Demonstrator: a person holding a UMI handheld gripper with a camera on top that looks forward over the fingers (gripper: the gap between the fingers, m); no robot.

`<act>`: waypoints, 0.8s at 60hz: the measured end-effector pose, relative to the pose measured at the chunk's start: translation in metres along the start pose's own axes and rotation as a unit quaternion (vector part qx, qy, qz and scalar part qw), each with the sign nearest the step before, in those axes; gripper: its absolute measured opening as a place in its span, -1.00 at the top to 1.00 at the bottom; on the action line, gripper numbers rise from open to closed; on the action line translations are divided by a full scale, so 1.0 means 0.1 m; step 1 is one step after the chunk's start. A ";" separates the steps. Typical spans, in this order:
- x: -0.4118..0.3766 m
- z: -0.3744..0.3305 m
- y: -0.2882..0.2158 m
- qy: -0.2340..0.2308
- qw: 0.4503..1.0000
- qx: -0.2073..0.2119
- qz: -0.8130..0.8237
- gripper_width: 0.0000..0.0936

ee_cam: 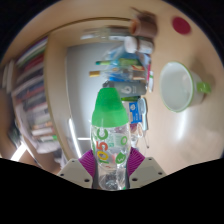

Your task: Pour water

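Nearest to me is a clear plastic bottle (109, 150) with a green cap (107, 108), standing upright between the two fingers of my gripper (110, 163). The pink pads (92, 153) press against the bottle from both sides, so I am grasping it around its lower body. The bottle carries a printed label with green and pink marks on it.

Beyond the bottle, off to the right, sits a pale green cup (178, 85) with its open mouth tilted toward me, well apart from the bottle. Straight ahead past the cap is a cluster of colourful items (125, 65) that I cannot make out one by one. All of this rests on a light wooden tabletop (80, 70). To the left I see shelves of books (30, 85). A dark red round thing (180, 24) shows far beyond the cup.
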State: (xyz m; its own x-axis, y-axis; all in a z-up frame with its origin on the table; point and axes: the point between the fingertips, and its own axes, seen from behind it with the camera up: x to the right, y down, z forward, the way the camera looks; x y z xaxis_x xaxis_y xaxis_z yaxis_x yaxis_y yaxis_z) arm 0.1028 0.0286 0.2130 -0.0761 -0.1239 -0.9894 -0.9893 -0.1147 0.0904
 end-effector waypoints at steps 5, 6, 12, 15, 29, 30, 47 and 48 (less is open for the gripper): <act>0.02 0.00 -0.15 -0.024 0.989 -0.005 0.144 0.22; 0.04 0.04 -0.17 -0.027 0.986 -0.004 0.165 0.22; 0.12 0.07 -0.29 -0.042 0.965 0.000 0.258 0.22; 0.09 0.06 -0.33 -0.055 0.952 0.001 0.302 0.22; 0.04 0.05 -0.45 -0.083 0.918 0.012 0.387 0.22; 0.04 0.04 -0.44 -0.083 0.918 0.012 0.388 0.22; -0.01 0.05 -0.43 -0.020 0.989 -0.008 0.145 0.23; -0.06 0.04 -0.43 -0.013 0.994 -0.008 0.106 0.22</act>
State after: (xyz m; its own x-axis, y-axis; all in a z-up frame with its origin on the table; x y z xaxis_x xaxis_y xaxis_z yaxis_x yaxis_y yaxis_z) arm 0.1450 0.0380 0.2147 -0.2852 -0.1209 -0.9508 -0.9489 -0.1044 0.2979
